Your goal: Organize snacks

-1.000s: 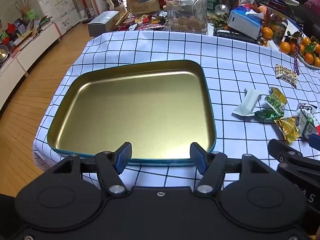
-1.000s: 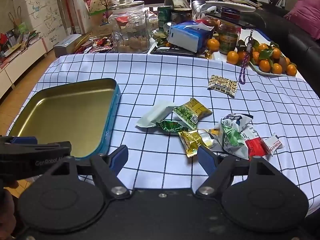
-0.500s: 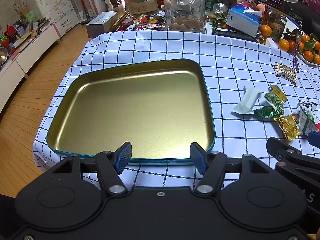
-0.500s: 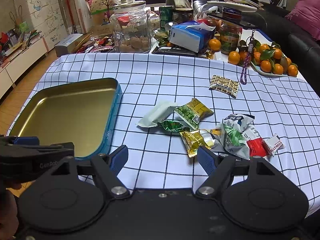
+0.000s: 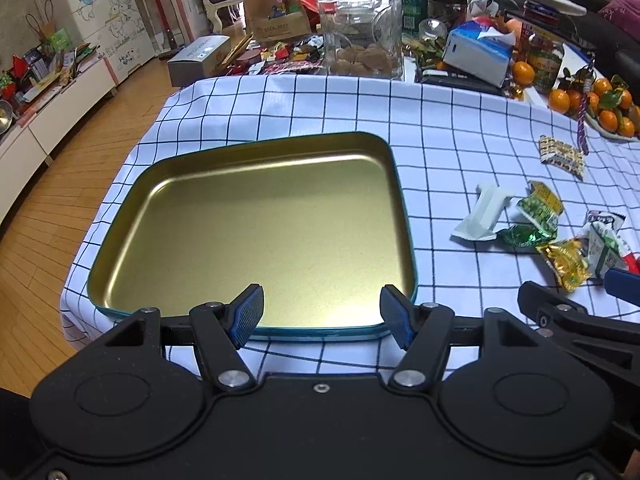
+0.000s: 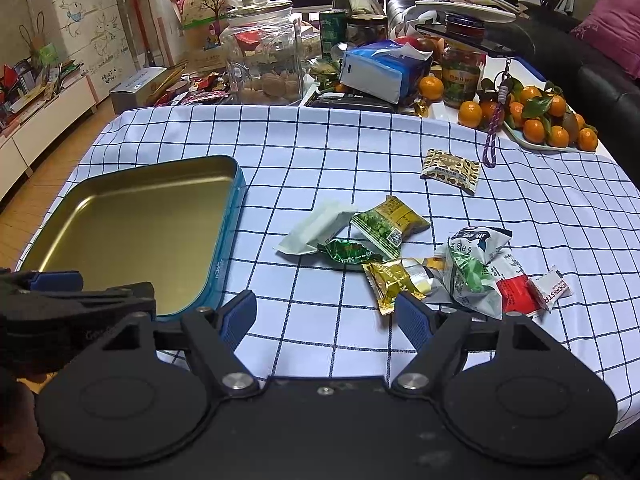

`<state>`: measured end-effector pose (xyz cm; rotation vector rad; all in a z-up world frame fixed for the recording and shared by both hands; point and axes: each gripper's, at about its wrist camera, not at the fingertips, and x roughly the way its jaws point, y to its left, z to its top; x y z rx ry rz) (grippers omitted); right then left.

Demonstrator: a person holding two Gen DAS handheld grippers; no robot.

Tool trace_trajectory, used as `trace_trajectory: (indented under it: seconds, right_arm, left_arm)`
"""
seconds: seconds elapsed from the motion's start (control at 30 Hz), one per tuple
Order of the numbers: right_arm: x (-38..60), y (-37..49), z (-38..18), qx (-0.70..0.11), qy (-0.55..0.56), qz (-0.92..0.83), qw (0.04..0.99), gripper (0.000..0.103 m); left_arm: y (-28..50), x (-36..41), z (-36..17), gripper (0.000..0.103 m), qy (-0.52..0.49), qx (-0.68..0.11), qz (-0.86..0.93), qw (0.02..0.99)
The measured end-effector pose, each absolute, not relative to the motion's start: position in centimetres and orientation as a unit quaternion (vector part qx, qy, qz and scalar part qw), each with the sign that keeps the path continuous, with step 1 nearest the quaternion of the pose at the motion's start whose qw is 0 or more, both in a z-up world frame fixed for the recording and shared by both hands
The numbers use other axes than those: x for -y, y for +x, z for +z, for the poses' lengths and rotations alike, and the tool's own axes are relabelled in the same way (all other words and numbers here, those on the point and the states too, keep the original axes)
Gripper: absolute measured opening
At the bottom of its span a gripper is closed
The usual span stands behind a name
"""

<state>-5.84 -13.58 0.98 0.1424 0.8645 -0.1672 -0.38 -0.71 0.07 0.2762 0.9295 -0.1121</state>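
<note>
An empty gold tin tray with a teal rim (image 5: 394, 168) (image 6: 236, 184) lies on the checked cloth at the left. Several loose snack packets lie to its right: a white one (image 6: 316, 228), a green pea pack (image 6: 390, 222), a dark green candy (image 6: 350, 254), a gold one (image 6: 394, 284), a white-green pack (image 6: 474, 268), a red-white one (image 6: 520, 288). A brown patterned packet (image 6: 452, 170) lies farther back. My left gripper (image 5: 322, 314) is open and empty over the tray's near edge. My right gripper (image 6: 326, 316) is open and empty, just short of the gold packet.
The table's back holds a glass cookie jar (image 6: 262, 60), a blue tissue pack (image 6: 384, 70), jars, and a plate of oranges (image 6: 548, 124). A purple lanyard (image 6: 494, 128) hangs onto the cloth. The cloth's left edge drops to wooden floor (image 5: 48, 200).
Both grippers have pulled back and risen slightly, so tray and packets sit a little farther away. Both stay open. Nothing on the table has moved.
</note>
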Motion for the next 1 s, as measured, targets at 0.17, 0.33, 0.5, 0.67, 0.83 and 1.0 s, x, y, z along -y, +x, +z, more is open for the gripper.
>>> trace_trajectory:
  seconds: [0.17, 0.33, 0.5, 0.67, 0.83, 1.0]
  right_arm:
    - [14.7, -6.4, 1.4, -0.407, 0.066, -0.089, 0.907, 0.079]
    - [17.5, -8.1, 2.2, -0.397, 0.087, -0.123, 0.905, 0.079]
    - [21.4, -10.0, 3.0, -0.390, 0.141, -0.155, 0.896, 0.079]
    - [24.6, -11.6, 3.6, -0.383, 0.179, -0.170, 0.890, 0.080]
    - [26.4, -12.4, 3.9, -0.371, 0.197, -0.198, 0.886, 0.080]
    - [27.5, -11.8, 3.1, -0.392, 0.208, -0.213, 0.871, 0.076]
  left_arm:
    - [-1.1, 1.9, 0.1, 0.067, 0.136, -0.419, -0.073, 0.895]
    - [-2.2, 3.8, 0.6, 0.067, 0.123, -0.426, -0.116, 0.889]
    - [-3.6, 5.3, 1.1, 0.067, 0.134, -0.434, -0.126, 0.882]
    - [-4.7, 6.0, 1.5, 0.066, 0.115, -0.463, -0.143, 0.867]
    - [-4.3, 7.7, 2.5, 0.064, 0.135, -0.453, -0.155, 0.867]
    - [-2.4, 8.9, 2.8, 0.064, 0.136, -0.446, -0.167, 0.869]
